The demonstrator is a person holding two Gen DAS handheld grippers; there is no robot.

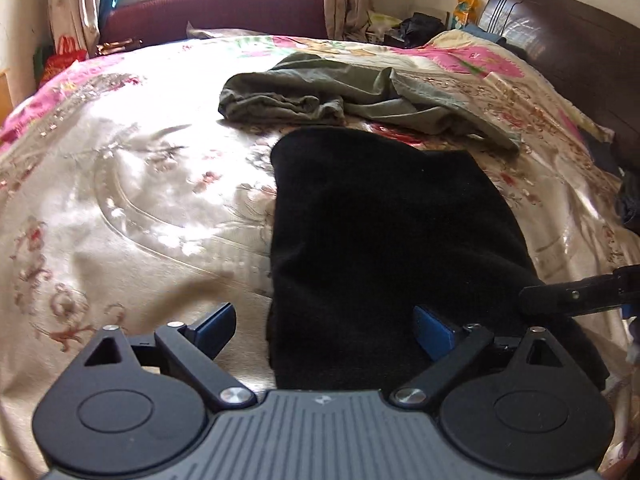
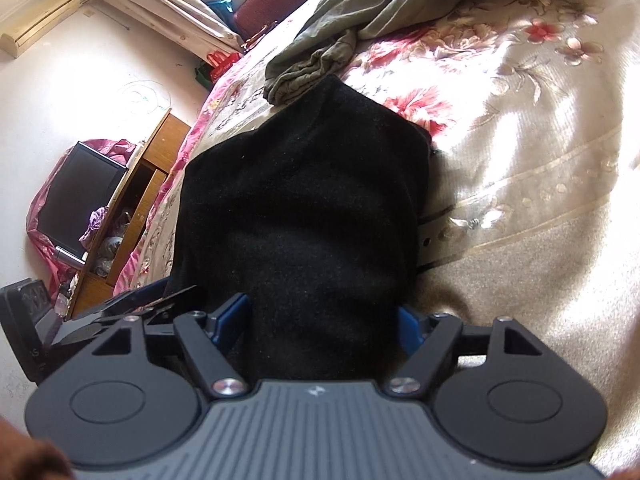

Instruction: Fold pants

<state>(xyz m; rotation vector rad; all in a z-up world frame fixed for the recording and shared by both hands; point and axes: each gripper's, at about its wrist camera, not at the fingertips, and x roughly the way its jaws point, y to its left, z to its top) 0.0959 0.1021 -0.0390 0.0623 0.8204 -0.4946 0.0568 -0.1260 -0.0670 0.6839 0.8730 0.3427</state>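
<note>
Pants (image 1: 384,232), black and already doubled over, lie on the bed's floral quilt (image 1: 132,184), reaching to its near edge, where your grippers cut their lower end from view. Their cloth is so dark that you can make out no seams, folds or waistband in either view; only the outline reads. A strip of belt with punched holes (image 2: 444,236) pokes from under their right side in the right wrist view, the rest of it hidden beneath the cloth.

Your left gripper (image 1: 324,332) has its jaws spread wide, one blue pad over bare quilt and the other over the black cloth, pinching nothing. Your right gripper (image 2: 324,320) is also spread wide, the pants lying between its pads; whether the pads touch the cloth you cannot tell, as black fabric swallows their edges. In the left wrist view only one dark finger of it enters from the right edge.

Beyond the pants, toward the far side of the bed, a crumpled olive-green garment (image 1: 352,92) just meets their far end. The headboard (image 1: 560,44) is partly cropped.
</note>
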